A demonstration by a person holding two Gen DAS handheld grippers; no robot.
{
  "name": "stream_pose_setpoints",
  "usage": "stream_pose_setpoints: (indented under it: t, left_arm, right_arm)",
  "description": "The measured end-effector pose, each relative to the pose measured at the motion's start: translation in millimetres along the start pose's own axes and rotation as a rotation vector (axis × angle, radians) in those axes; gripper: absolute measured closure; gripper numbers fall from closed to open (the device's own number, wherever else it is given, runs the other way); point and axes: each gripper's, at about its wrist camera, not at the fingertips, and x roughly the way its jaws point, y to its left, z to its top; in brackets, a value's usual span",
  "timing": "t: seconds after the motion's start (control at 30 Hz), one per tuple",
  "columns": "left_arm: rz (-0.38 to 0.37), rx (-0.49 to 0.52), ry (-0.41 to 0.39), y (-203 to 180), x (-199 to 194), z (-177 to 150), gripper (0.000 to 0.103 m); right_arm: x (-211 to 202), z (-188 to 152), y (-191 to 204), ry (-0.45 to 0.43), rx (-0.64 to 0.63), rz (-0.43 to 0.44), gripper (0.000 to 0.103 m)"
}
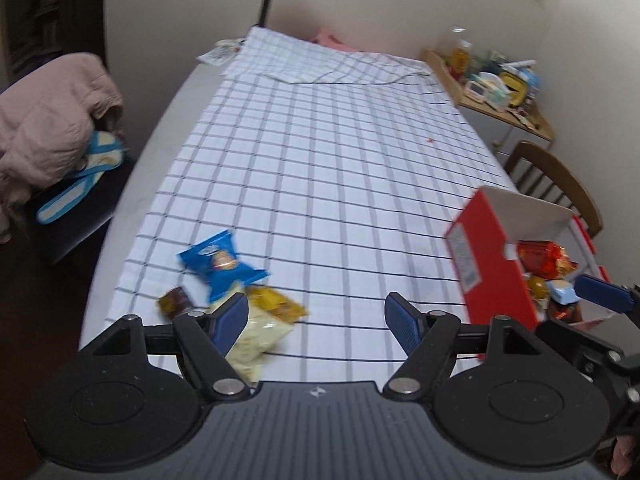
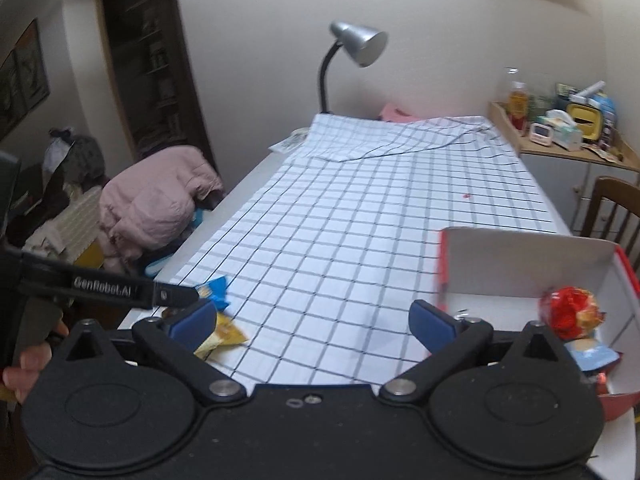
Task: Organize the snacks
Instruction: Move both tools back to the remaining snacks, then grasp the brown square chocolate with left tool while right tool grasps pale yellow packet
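**Red box part filled, four packets loose**

We see the checked tablecloth (image 1: 320, 168) spread over the table. At near right stands our open red box (image 1: 488, 256), holding a red-orange packet (image 1: 540, 254) and other wrapped snacks. At near left lie a blue packet (image 1: 218, 264), a pale packet (image 1: 256, 340), a yellow packet (image 1: 276, 302) and a brown packet (image 1: 176, 300). Our left gripper (image 1: 318, 316) and right gripper (image 2: 314, 322) both gape, empty.

A white cloth (image 1: 320, 168) checked with dark lines is being shown over the grey table (image 1: 176, 120); near its left edge a blue packet (image 1: 218, 264), a yellow packet (image 1: 276, 304) and a cream packet (image 1: 256, 344) are being seen, a red box (image 1: 488, 256), white inside, at its right edge
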Motion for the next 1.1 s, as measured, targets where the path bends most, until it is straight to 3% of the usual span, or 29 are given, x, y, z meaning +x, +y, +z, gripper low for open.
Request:
stream_pose_setpoints:
  t: [0.27, 0.73, 0.93, 1.1]
  left_arm:
    - [0.112, -0.046, 0.017, 54.2, 15.0, 1.8, 0.028]
    - [0.180, 0.007, 0.089, 108.5, 66.5, -14.5, 0.028]
    - [0.156, 0.084, 0.099, 113.8, 84.4, -16.3, 0.028]
    - [0.134, 0.128, 0.110, 117.0, 96.6, -14.7, 0.028]
  right_arm:
    - [31.8, -4.5, 48.5, 0.044, -0.095, 0.065, 0.000]
    - [106.8, -21.9, 109.9, 0.164, -0.252, 0.134, 0.001]
    - [133.1, -29.5, 126.6, 0.195, -0.293, 0.141, 0.005]
    - [151.3, -34.2, 138.4, 0.214, -0.332, 0.141, 0.015]
